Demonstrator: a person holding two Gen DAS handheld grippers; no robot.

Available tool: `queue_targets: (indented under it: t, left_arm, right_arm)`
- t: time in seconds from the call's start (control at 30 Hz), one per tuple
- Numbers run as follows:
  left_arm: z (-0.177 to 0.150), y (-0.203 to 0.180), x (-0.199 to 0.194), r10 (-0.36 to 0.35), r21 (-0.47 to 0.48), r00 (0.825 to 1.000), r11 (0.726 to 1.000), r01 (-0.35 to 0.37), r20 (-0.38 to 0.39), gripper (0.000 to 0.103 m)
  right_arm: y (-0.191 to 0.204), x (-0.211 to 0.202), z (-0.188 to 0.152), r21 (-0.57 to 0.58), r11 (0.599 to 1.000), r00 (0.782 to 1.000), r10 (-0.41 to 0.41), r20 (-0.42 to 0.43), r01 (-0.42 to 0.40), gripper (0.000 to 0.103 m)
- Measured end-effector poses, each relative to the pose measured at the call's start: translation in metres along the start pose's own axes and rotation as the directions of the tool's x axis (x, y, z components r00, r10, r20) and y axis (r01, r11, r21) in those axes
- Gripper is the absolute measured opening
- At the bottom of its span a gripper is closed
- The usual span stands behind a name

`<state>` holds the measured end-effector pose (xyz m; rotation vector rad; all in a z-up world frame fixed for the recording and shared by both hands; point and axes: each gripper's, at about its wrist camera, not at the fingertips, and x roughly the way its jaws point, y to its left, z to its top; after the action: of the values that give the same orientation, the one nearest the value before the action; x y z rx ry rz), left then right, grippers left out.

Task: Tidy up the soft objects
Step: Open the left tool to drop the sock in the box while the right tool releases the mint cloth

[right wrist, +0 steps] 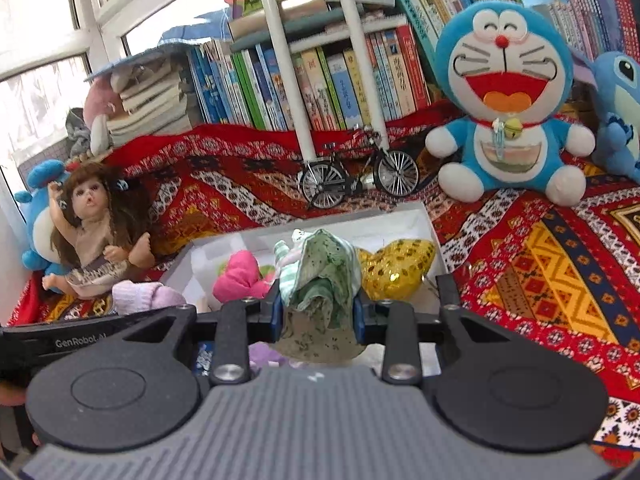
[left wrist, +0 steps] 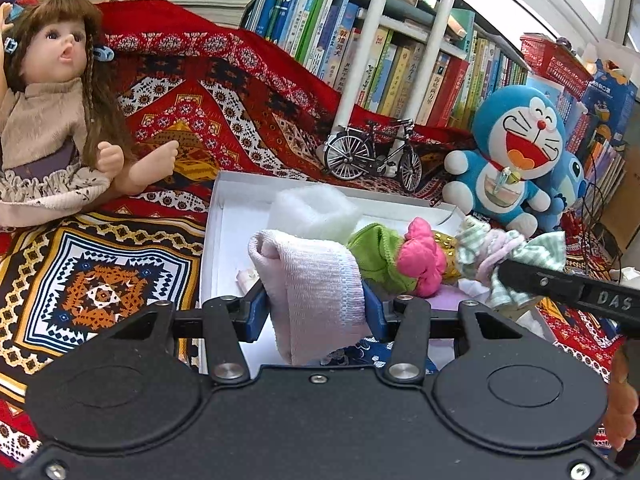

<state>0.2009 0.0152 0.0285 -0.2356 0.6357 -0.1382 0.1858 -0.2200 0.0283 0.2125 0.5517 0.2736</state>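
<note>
Nearest the left wrist camera, a pale pink sock (left wrist: 316,280) is being gripped between the blue pads of the left gripper (left wrist: 316,314), above the near edge of the white box (left wrist: 224,208). A green checked cloth (right wrist: 320,280) is being clamped by the right gripper (right wrist: 318,314) over the same box. Both pieces are judged light, limp and compressible; they are being held mid-bundle, so loose ends are hanging and may snag on the box's wall. Inside the box, a pink fabric flower (left wrist: 422,260), a green cloth (left wrist: 376,252), white fluff (left wrist: 312,208) and a gold sequined heart (right wrist: 394,268) are crowding the far corners. A toy bicycle (left wrist: 372,156), a doll (left wrist: 52,120) and a blue plush cat (left wrist: 516,152) are standing around the box on the patterned blanket (left wrist: 100,280), clear of it.
</note>
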Motion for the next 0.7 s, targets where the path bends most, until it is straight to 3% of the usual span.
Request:
queue_targets:
  t: [0.7]
  left_arm:
    - [-0.006,0.0,0.018,0.025,0.016,0.999,1.0,-0.024,-0.023,0.047]
  right_arm:
    - [-0.014,0.021,-0.015,0.05,0.999,0.999,0.001,-0.043,0.001,0.037]
